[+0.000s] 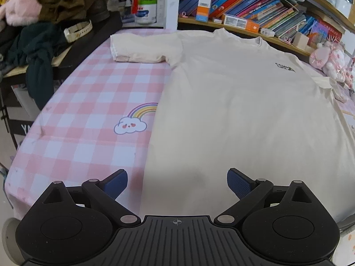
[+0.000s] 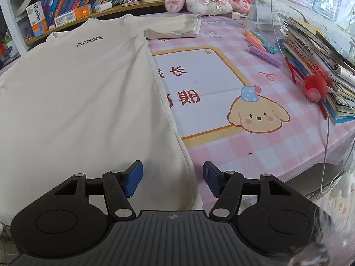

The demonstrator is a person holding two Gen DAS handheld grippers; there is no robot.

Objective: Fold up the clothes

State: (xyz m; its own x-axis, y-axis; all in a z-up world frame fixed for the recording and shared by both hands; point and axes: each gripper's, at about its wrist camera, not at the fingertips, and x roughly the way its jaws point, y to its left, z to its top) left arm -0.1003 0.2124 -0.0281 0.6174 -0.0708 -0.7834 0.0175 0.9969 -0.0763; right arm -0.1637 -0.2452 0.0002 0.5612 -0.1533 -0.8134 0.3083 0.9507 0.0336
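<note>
The cream T-shirt (image 1: 233, 110) lies spread flat and face up on the pink checked tablecloth (image 1: 88, 119), collar far, hem near, no fold made yet. Left gripper (image 1: 177, 184) and right gripper (image 2: 173, 177) hover over the near hem corners, jaws apart, holding nothing.

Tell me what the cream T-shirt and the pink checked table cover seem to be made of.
T-shirt: probably soft matte cotton knit; it drapes in gentle creases with stitched side seams. Pink checked table cover: likely smooth printed vinyl or coated cloth; it lies flat with crisp cartoon prints and a faint sheen, though woven fabric is possible.
</note>
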